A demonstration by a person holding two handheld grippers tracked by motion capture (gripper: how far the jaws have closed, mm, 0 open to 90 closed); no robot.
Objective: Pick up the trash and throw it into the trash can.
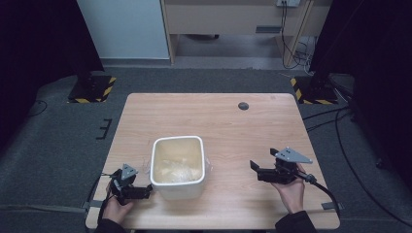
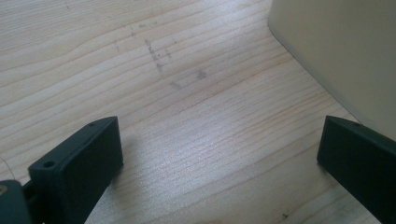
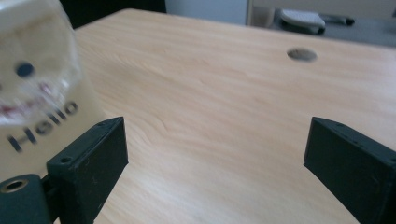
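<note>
A cream plastic bin (image 1: 177, 167) stands on the wooden table (image 1: 218, 121), lined with a clear plastic bag (image 1: 179, 171). My left gripper (image 1: 143, 191) rests low at the bin's left front corner, open, with bare wood between its jaws; the bin's wall (image 2: 341, 51) fills the upper right of the left gripper view. My right gripper (image 1: 257, 170) sits open to the right of the bin, jaws pointing toward it. In the right gripper view the bin (image 3: 37, 93) shows a printed face and the word "Hello" at the left.
A round cable hole (image 1: 243, 106) lies near the table's far edge and also shows as a cable hole (image 3: 301, 54) in the right gripper view. Dark stands with yellow-black striped bases (image 1: 92, 87) flank the table's far corners. Cables run over the grey floor at right.
</note>
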